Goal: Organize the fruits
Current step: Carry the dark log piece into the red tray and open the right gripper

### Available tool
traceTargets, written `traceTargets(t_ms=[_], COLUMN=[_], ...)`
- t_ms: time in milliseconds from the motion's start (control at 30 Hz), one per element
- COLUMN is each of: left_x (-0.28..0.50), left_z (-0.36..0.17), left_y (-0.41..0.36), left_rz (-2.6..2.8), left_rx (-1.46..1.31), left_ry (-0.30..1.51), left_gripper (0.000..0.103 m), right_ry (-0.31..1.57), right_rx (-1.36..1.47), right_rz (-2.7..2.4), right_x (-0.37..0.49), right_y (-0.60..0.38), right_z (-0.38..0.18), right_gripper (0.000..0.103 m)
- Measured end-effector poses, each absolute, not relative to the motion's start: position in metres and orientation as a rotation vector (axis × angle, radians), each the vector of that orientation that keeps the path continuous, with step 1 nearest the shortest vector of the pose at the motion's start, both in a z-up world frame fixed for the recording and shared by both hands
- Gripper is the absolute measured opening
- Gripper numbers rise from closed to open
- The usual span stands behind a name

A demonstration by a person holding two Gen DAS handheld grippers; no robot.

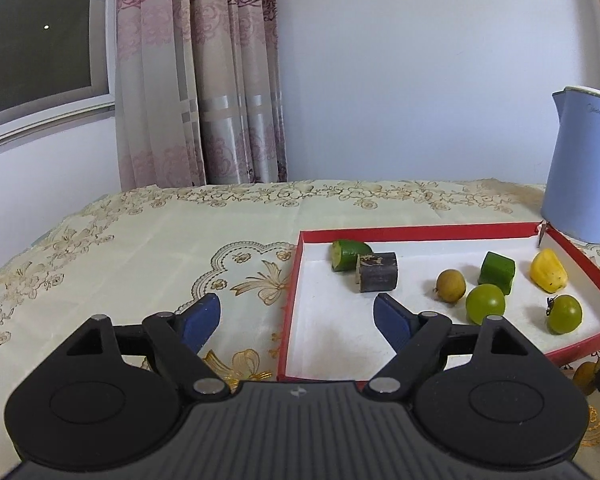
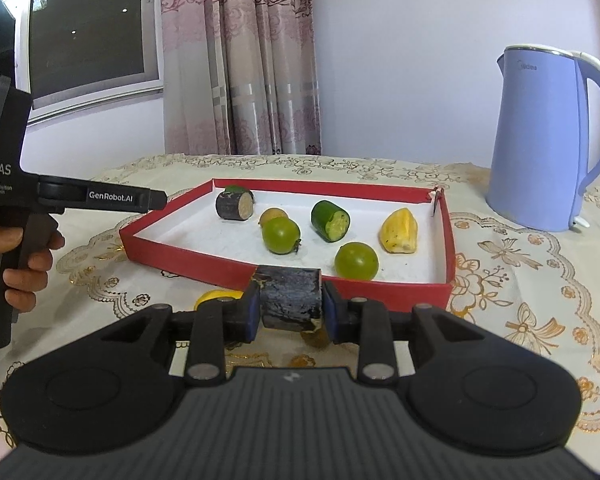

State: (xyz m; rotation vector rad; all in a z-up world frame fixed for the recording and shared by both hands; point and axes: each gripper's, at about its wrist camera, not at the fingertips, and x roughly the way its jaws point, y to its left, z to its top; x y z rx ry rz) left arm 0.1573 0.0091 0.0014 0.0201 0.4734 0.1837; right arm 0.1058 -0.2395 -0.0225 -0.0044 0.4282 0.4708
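Note:
A red tray (image 1: 420, 231) with a white floor holds two cucumber pieces (image 1: 346, 254) (image 1: 497, 272), a dark sugarcane-like stub (image 1: 378, 272), a brown round fruit (image 1: 451, 286), two green round fruits (image 1: 485, 303) (image 1: 564, 314) and a yellow piece (image 1: 548, 271). My left gripper (image 1: 298, 316) stands open over the tray's near left corner with nothing between its fingers. In the right wrist view, my right gripper (image 2: 291, 308) is shut on a second dark stub (image 2: 291, 296), held just outside the tray's front rim (image 2: 340, 284). The left gripper (image 2: 158, 199) shows side-on there.
A light blue kettle (image 2: 540, 140) stands behind the tray's right corner. A yellow fruit (image 2: 212, 296) and a brown one (image 2: 318, 336) lie on the embroidered cloth under my right gripper. A hand (image 2: 24, 264) holds the left gripper's handle. Curtain and window are behind.

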Motion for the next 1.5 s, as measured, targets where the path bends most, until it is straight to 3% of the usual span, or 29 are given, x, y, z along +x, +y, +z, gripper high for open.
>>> traceTargets(t_ms=[967,1500], left_x=[0.164,0.162], left_z=[-0.014,-0.012], left_y=[0.002,0.003], left_rz=[0.144,0.128], left_rx=[0.035,0.029], left_ry=[0.535,0.536], left_gripper=[0.084,0.084], right_ry=[0.418,0.389], right_rx=[0.015,-0.012], right_rz=[0.436,0.409], right_x=[0.106,0.134], right_y=[-0.242,-0.240], right_z=[-0.021,0.017], right_gripper=[0.030,0.030])
